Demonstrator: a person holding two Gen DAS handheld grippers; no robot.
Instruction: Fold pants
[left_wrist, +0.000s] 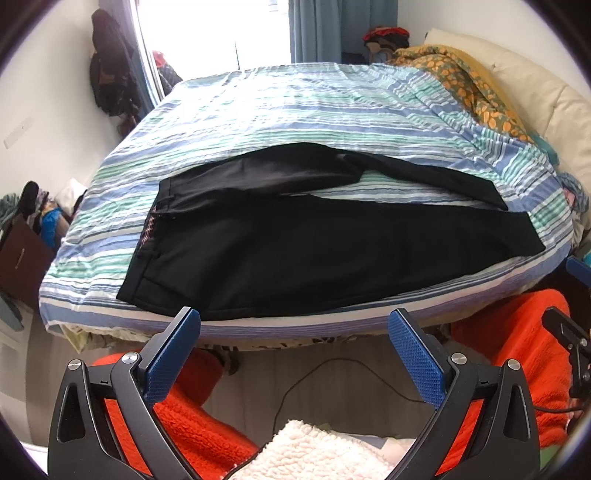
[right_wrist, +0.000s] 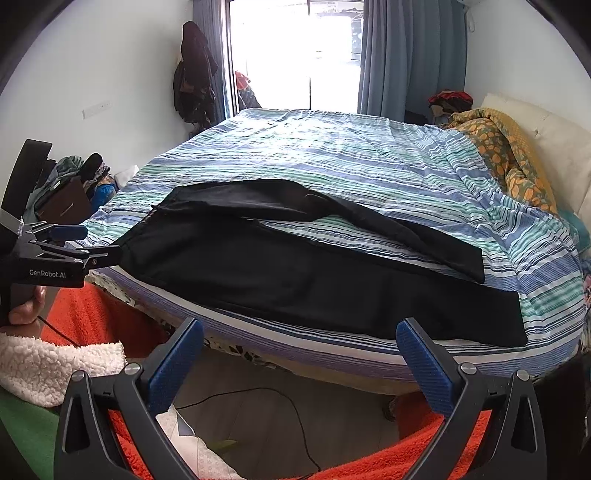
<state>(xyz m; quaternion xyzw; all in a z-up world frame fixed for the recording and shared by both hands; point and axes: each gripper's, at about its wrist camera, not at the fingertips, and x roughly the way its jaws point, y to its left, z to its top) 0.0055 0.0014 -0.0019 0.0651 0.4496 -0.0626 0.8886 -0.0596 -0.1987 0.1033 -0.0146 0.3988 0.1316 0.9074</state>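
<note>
- We see a bed with a blue, green and white striped cover, a bright window behind it.
- Black fabric pants lie flat along its near edge, waistband left.
- Our left hand-held gripper and right hand-held gripper hover before the bed's edge, jaws spread, empty.

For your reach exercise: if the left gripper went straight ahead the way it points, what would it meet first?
Probably the pants at the near edge of the bed. The left gripper, jaws open, points at them; depth is uncertain, so it could meet the bed's edge just below.
</note>
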